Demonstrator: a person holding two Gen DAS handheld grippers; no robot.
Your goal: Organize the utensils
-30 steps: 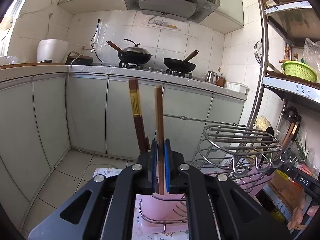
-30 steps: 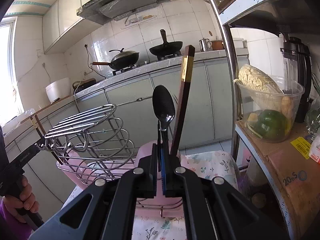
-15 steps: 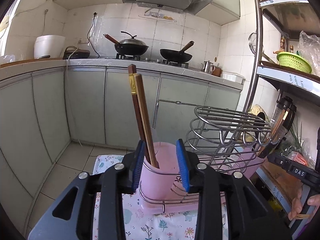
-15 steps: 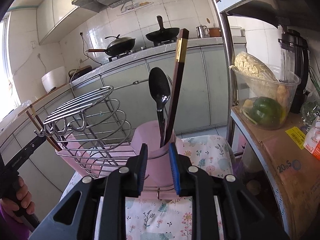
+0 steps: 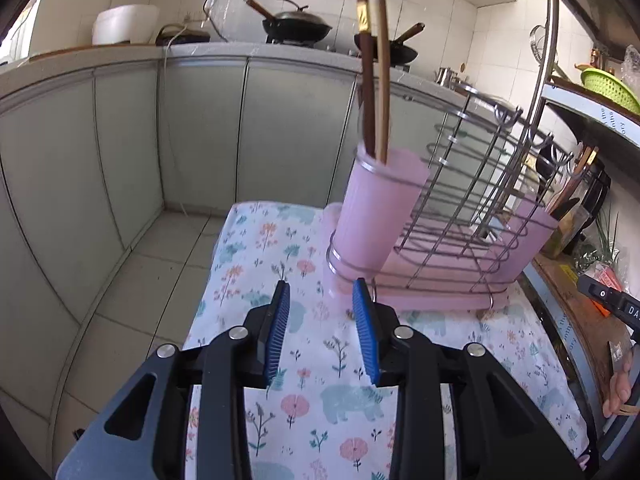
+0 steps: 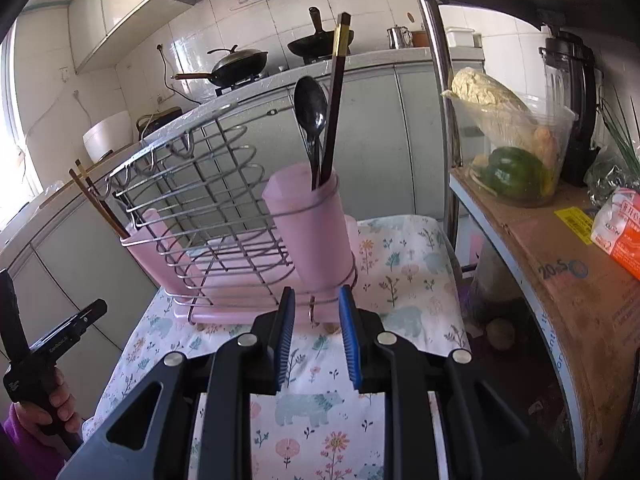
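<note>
While chopsticks stand in cup ahead | left gripper parted, empty | right gripper narrowly parted, empty

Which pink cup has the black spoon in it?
The pink cup nearest the right gripper, at the wire rack's right end; it holds a black spoon plus one chopstick. The other cup holds chopsticks only.

The rack is shiny metal wire. Its cups look like matt pink plastic. The flowered cloth is soft and matt.
</note>
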